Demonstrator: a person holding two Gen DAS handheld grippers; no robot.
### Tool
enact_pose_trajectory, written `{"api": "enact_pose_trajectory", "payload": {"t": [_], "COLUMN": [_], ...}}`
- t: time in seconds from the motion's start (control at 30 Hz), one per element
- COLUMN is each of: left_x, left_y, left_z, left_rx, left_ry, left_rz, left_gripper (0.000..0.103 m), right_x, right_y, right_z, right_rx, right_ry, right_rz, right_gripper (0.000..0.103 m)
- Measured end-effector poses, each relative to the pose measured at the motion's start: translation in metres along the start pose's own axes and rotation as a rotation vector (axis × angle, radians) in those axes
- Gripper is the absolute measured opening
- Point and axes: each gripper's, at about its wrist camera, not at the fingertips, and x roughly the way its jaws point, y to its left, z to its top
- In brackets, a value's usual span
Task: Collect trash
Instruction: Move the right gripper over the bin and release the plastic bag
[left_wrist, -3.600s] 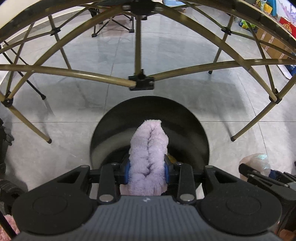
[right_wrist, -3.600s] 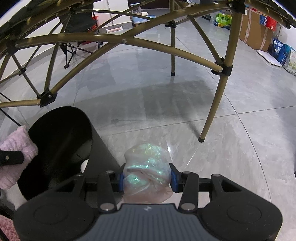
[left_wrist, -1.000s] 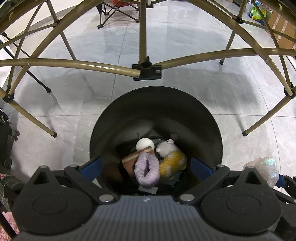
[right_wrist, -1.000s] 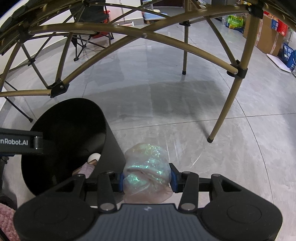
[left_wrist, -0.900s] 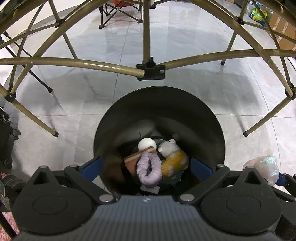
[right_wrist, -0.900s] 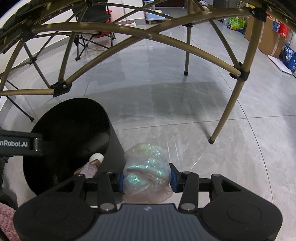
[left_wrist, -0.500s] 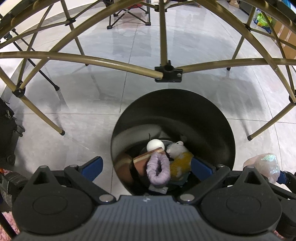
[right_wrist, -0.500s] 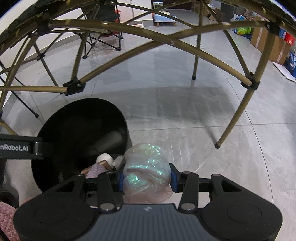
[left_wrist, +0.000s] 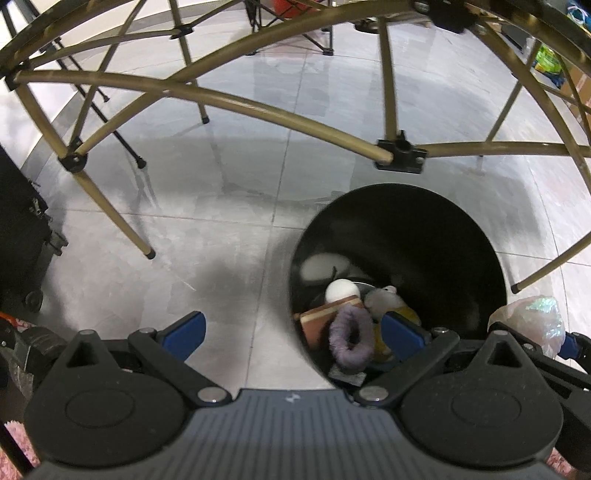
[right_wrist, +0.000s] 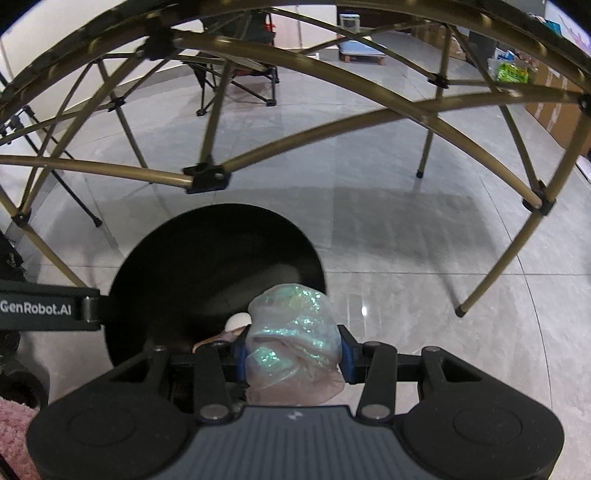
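Disposal is the step in hand: our right tool (right_wrist: 291, 356) is clamped on the glittery plastic wad (right_wrist: 293, 332) at lower centre, above the black bin (right_wrist: 207, 258). Our left tool (left_wrist: 293, 330) stands apart and empty; next we part the right tool over the bin's mouth.

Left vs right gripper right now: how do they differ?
The left gripper stands wide open and empty; the right gripper is shut on the glittery bag. Left sits mostly over bare floor beside the black bin; right holds over the bin's rim. Both point steeply down.
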Motion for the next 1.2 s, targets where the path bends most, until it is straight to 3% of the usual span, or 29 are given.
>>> {"api": "enact_pose_trajectory", "payload": {"t": [0.6, 1.2], "left_x": [-0.002, 0.008], "left_y": [0.066, 0.105], "left_z": [-0.009, -0.021], "left_rx": [-0.093, -0.132], "left_ry": [0.001, 0.031], "left_rz": [0.034, 0.074], "left_gripper": [0.103, 0.103], "right_x": [0.01, 0.039], "right_y": [0.066, 0.081], "right_z": [0.013, 0.013], "right_rx": [-0.093, -0.097], "right_ry": [0.01, 0.07], "right_rz": [0.054, 0.028], "right_gripper": [0.043, 0.043]}}
